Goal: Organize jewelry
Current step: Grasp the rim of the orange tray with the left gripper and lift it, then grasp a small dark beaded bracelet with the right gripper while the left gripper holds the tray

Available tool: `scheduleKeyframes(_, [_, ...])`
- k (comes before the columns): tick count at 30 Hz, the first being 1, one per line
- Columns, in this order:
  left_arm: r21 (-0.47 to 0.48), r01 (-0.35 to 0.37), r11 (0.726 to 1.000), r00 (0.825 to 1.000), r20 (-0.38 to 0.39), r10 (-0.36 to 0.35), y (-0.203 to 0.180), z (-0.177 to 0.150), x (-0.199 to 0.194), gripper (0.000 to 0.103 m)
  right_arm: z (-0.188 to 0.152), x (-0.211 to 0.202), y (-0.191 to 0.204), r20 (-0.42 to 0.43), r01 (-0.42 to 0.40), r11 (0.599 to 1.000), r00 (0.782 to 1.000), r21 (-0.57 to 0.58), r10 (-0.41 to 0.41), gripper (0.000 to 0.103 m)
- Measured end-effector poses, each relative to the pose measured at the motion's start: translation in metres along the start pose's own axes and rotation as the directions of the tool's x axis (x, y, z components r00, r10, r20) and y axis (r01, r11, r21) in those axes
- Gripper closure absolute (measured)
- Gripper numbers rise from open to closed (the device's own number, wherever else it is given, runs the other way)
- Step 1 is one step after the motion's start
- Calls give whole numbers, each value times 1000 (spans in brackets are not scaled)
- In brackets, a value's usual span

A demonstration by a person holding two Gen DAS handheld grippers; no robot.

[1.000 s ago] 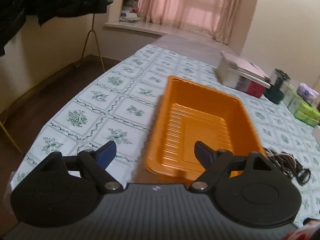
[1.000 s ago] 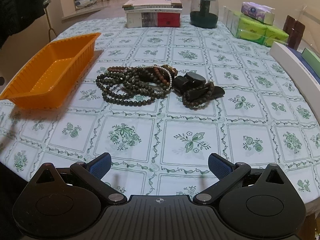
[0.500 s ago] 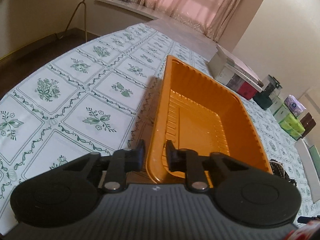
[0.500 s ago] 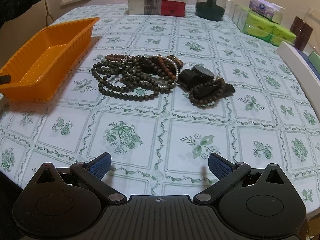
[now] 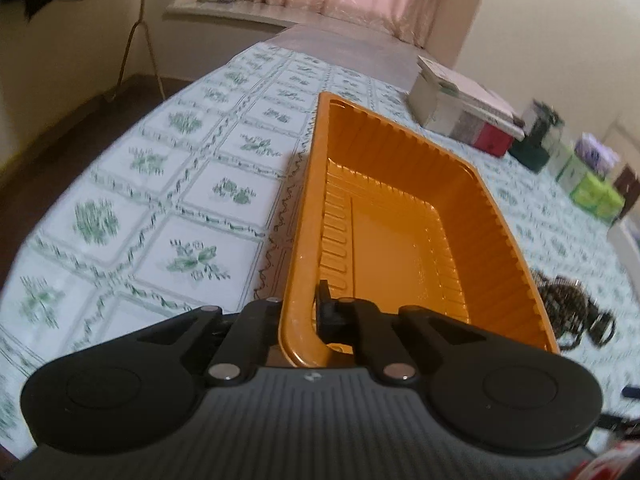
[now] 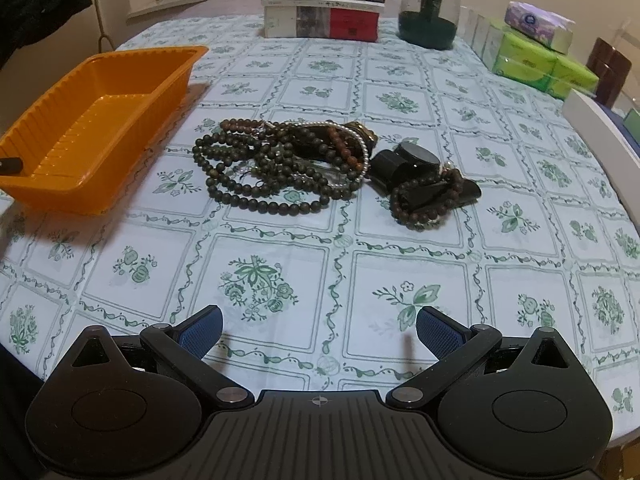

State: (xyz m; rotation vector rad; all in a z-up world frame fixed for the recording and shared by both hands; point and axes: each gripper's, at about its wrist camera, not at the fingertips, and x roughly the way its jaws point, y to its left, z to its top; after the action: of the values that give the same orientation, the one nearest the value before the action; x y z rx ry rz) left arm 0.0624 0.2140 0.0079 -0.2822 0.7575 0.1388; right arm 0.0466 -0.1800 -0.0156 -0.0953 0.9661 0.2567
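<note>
An orange plastic tray point(image 5: 400, 240) stands empty on the flowered tablecloth. My left gripper point(image 5: 299, 300) is closing on the tray's near corner wall, one finger inside and one outside, pads against the plastic. In the right wrist view the same tray point(image 6: 100, 120) sits at the left, with the tip of a left finger point(image 6: 10, 164) inside it. A tangle of dark bead strings point(image 6: 280, 164) lies mid-table, and beside it a brown bead bracelet point(image 6: 424, 200) over black pieces. My right gripper point(image 6: 318, 330) hangs open above the cloth, well short of the beads.
At the table's far side are a stack of books point(image 6: 320, 12), a dark green glass jar point(image 6: 430, 12) and green and white tissue packs point(image 6: 536, 52). A white board point(image 6: 600, 128) lies along the right edge. The round table's edge curves close on the left.
My left gripper moved forward and down to the tray's near corner and its jaws went from wide open to closed on the wall. The right gripper came slightly closer to the beads, still open.
</note>
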Motion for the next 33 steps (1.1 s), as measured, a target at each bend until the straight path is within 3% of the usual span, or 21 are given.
scheduleKeyframes(6, [175, -82, 981, 997, 24, 79, -27, 12, -15, 100, 2, -2, -10, 37, -3, 999, 999, 33, 2, 1])
scheduleKeyframes(13, [385, -183, 904, 983, 92, 160, -67, 23, -29, 100, 15, -2, -50, 135, 8, 993, 991, 119, -24, 2])
scheduleKeyframes(16, [428, -206, 880, 978, 102, 180, -79, 25, -29, 100, 21, 3, -70, 166, -10, 988, 986, 155, -16, 27])
scheduleKeyframes(21, [477, -230, 848, 973, 106, 204, -91, 28, -27, 100, 29, 21, -94, 168, -6, 980, 985, 197, -28, 42])
scheduleKeyframes(27, [534, -249, 808, 967, 92, 237, -99, 30, -23, 100, 41, 39, -107, 163, -69, 970, 986, 234, 31, 67])
scheduleKeyframes(30, [568, -254, 783, 964, 87, 249, -102, 29, -21, 100, 45, 41, -108, 154, -78, 963, 987, 257, 39, 96])
scheduleKeyframes(33, [599, -248, 761, 965, 80, 251, -104, 29, -21, 100, 49, 34, -108, 161, -52, 962, 987, 267, 8, 96])
